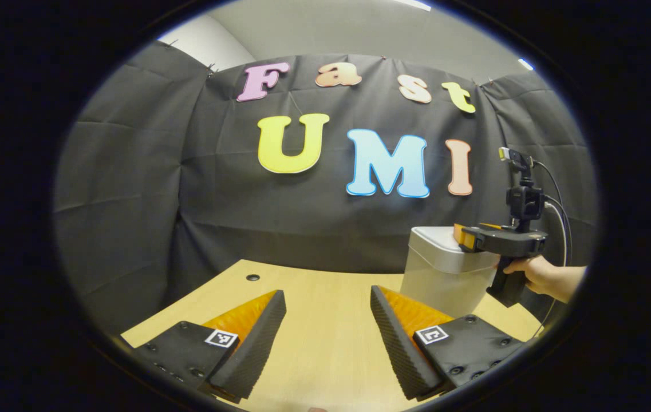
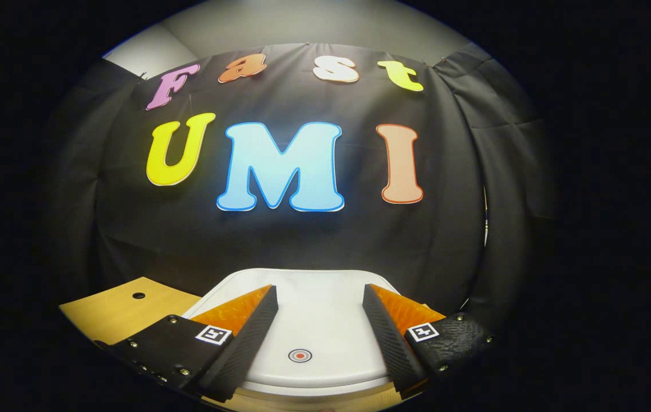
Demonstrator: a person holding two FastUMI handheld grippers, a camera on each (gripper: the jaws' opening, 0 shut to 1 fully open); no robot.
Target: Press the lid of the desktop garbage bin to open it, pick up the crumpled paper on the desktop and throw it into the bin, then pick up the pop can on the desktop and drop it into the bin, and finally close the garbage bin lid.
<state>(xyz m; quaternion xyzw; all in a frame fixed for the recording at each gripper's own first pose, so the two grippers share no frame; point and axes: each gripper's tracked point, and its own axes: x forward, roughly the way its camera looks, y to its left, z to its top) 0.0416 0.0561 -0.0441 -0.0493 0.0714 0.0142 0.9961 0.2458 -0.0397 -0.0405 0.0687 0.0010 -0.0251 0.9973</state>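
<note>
wood table [image 1: 325, 297] | bin [image 1: 445, 274] lid [image 2: 314, 320] seemingly down | both grippers' jaws spread

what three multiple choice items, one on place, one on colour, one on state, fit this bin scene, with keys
1. Where is the right gripper?
A. above the bin lid
B. flat on the desk
C. inside the bin

2. What colour is the bin?
A. green
B. white
C. red

3. How is the bin lid?
A. missing
B. wide open
C. closed

Answers:
1 A: the right gripper view looks down on the lid between its fingers, and the left gripper view shows that gripper over the bin top.
2 B: body and lid are white in both views.
3 C: the lid lies flat on the bin.
</note>
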